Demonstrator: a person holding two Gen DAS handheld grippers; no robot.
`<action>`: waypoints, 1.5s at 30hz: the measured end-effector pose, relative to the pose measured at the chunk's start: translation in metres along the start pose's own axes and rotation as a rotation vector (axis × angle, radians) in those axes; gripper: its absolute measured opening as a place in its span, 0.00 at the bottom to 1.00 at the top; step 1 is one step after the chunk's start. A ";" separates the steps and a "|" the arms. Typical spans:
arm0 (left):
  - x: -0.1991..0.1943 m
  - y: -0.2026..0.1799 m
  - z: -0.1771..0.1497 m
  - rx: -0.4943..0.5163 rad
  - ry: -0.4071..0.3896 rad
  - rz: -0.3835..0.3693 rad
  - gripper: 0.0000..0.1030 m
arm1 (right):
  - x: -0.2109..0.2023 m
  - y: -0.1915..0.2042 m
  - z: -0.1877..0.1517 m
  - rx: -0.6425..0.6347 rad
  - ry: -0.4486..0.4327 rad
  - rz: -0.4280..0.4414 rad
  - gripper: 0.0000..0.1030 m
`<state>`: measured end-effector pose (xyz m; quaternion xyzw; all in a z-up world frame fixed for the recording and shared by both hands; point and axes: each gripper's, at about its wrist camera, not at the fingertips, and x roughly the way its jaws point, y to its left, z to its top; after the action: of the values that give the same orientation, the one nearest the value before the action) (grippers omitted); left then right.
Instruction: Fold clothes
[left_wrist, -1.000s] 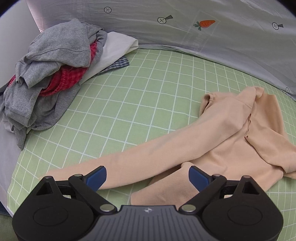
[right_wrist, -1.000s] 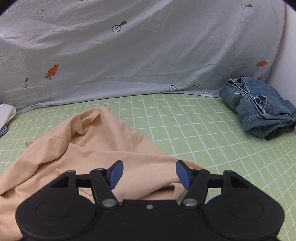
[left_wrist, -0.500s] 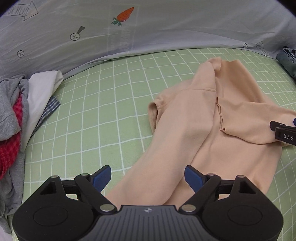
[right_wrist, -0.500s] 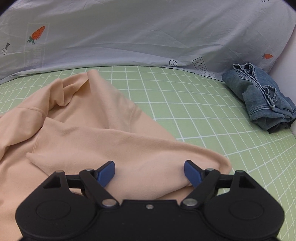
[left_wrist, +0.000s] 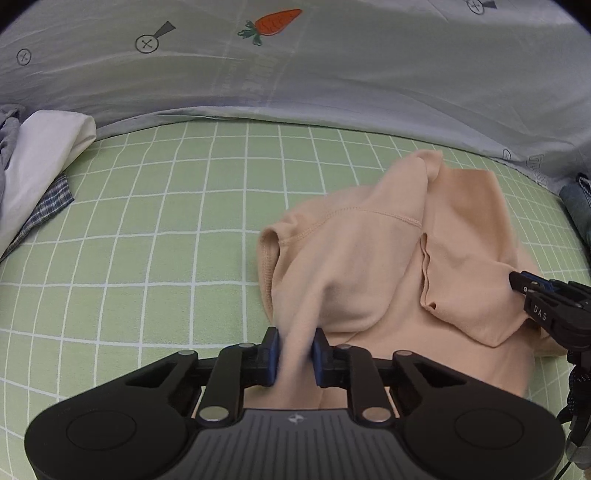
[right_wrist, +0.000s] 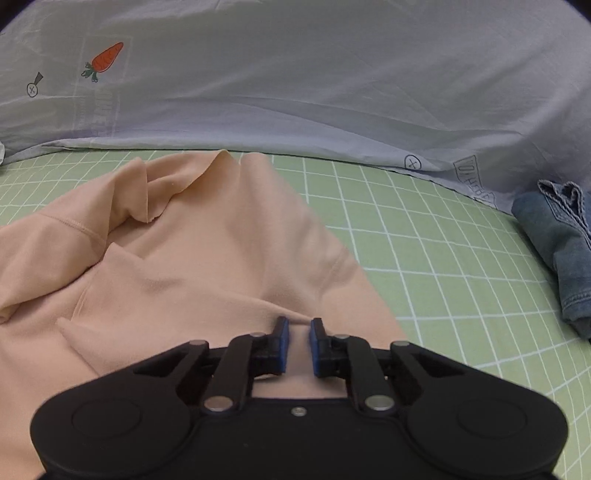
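Peach top (left_wrist: 388, 266) is lying rumpled on the green checked sheet (left_wrist: 166, 240); both grippers, wide apart a moment ago, are now pinching it: left gripper (left_wrist: 295, 356) clamping a sleeve, right gripper (right_wrist: 296, 345) nipping a fold, readying a lift.

Readable marks. White letters "DAS" stand on the black body of the right claw (left_wrist: 537, 295), seen at the right edge of the left wrist view. The grey bedsheet (right_wrist: 295, 92) bears printed signs: an orange carrot (left_wrist: 271, 23), circled crosses (left_wrist: 147, 43), and boxed lettering (right_wrist: 474, 182) near its lower right edge, too distorted to read. A small emblem (left_wrist: 294, 429) marks the left claw's housing.
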<state>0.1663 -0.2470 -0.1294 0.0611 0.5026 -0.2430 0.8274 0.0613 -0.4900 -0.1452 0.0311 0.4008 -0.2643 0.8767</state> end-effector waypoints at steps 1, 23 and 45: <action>-0.002 0.008 0.004 -0.040 -0.012 0.002 0.17 | 0.007 0.003 0.008 -0.011 -0.009 0.008 0.10; -0.063 0.106 0.013 -0.281 -0.152 0.232 0.11 | -0.042 -0.063 0.026 0.213 -0.090 -0.150 0.09; -0.005 0.058 0.016 -0.087 -0.032 0.118 0.24 | -0.023 0.078 0.014 -0.014 0.011 0.224 0.59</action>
<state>0.2040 -0.1999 -0.1255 0.0507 0.4948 -0.1729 0.8501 0.0968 -0.4164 -0.1310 0.0707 0.4016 -0.1618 0.8986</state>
